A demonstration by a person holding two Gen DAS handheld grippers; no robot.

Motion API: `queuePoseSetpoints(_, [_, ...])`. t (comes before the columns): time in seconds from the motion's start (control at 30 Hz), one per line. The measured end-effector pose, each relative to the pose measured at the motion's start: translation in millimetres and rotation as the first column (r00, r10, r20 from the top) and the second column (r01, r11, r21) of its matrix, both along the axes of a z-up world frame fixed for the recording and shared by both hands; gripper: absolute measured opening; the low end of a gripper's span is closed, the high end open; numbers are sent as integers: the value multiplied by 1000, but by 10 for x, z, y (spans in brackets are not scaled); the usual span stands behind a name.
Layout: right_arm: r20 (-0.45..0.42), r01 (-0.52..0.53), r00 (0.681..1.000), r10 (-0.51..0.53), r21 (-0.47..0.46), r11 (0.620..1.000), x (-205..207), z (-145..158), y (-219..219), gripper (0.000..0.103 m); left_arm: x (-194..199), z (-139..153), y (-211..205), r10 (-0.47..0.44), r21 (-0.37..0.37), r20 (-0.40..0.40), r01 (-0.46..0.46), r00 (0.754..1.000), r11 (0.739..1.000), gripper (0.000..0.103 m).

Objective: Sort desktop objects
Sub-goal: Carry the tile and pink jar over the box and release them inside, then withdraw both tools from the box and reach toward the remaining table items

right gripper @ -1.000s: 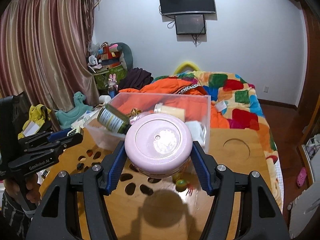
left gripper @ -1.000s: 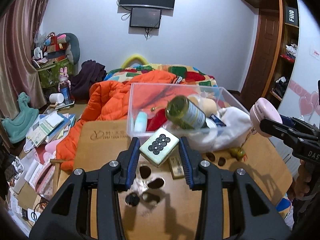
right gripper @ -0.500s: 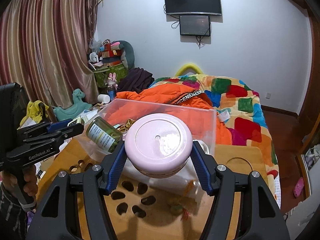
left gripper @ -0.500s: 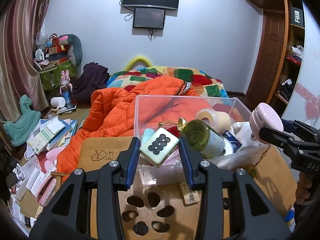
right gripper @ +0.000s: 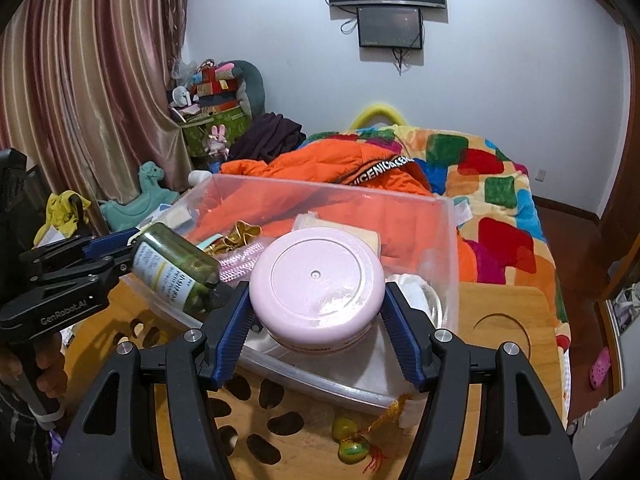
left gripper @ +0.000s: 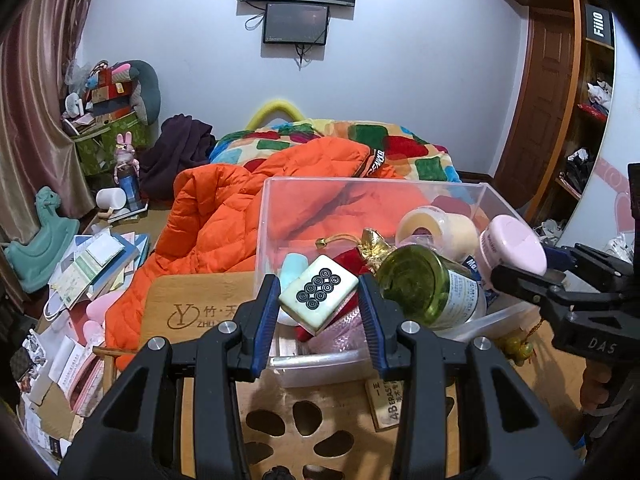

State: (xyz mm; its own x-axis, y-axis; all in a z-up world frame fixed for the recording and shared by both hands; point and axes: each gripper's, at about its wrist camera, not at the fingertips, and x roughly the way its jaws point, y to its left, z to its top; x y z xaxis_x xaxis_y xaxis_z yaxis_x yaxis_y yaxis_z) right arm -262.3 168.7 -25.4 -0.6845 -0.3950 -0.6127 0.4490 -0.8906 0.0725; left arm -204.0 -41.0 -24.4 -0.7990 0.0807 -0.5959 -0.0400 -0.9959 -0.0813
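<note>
Depositing step: left hand-held gripper grasping mahjong tile, right hand-held gripper grasping pink jar, both at frame centre, seemingly above clear bin (already crowded); next, find gaps, unclench.

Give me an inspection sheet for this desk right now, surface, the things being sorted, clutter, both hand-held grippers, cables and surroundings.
Surface: wooden desk with oval cut-outs.
Job's things: clear plastic bin holds a green bottle, a tape roll and red and gold items. A mahjong tile and a pink jar are held over it.
Clutter: eraser and green tasselled charm lie on the desk in front of the bin.
Grippers: left hand-held gripper shut on the mahjong tile; right hand-held gripper shut on the pink jar.
Cables: loose cords below the wall screens.
Surroundings: orange jacket, patchwork bedspread, curtain, papers on the floor.
</note>
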Motion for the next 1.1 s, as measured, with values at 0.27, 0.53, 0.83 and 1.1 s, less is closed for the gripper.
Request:
queuePoseSetpoints(0.27, [-21, 9, 1000, -8, 53, 999, 30, -34, -111, 60, -11, -7, 40, 17, -29, 3, -17, 1000, 999, 39])
queuePoseSetpoints(0.53, [-64, 32, 998, -27, 84, 996, 114, 35, -134, 66, 48, 39, 35, 18, -25, 0, -18, 1000, 1000, 43])
queuePoseSetpoints(0.83, [-74, 51, 996, -47, 46, 998, 261, 143, -34, 68, 245, 114, 121, 21, -64, -28, -23, 999, 998, 54])
queuePoseSetpoints(1.1, [-80, 80, 994, -78, 16, 997, 475, 209, 72, 75, 467, 185, 100, 40, -65, -46, -43, 998, 997, 61])
